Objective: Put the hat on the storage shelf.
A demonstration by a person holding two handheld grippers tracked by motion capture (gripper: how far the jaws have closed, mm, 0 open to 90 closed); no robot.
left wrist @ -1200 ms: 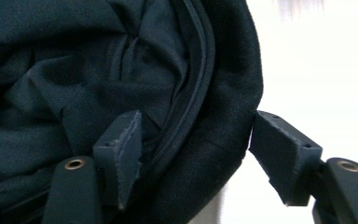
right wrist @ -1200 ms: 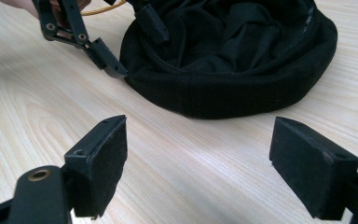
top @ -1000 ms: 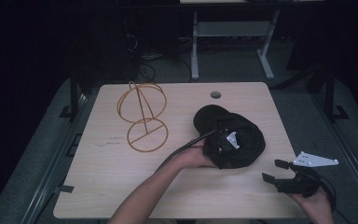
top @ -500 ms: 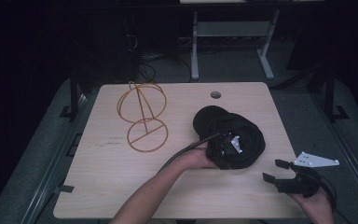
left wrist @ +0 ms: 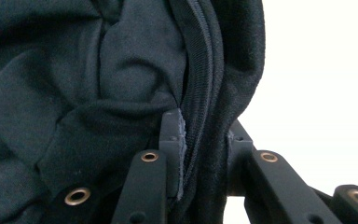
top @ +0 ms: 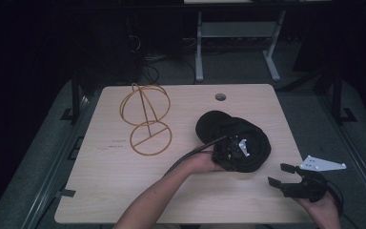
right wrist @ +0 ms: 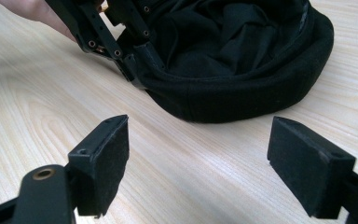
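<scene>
Black cap point(top: 240, 143): soft dark fabric, lying upside down on the table's right half, hollow facing up, lining crumpled inside. Stitched rim band point(left wrist: 200, 88) pinched on its near-left side. Brim pokes out toward the table's far side.

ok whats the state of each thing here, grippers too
hat: upside down on the table, opening up, rim pinched
left gripper: shut on the hat rim
right gripper: open, holding nothing, apart from the hat
wire stand: upright, untouched
table: bare wood, round hole at the far edge
</scene>
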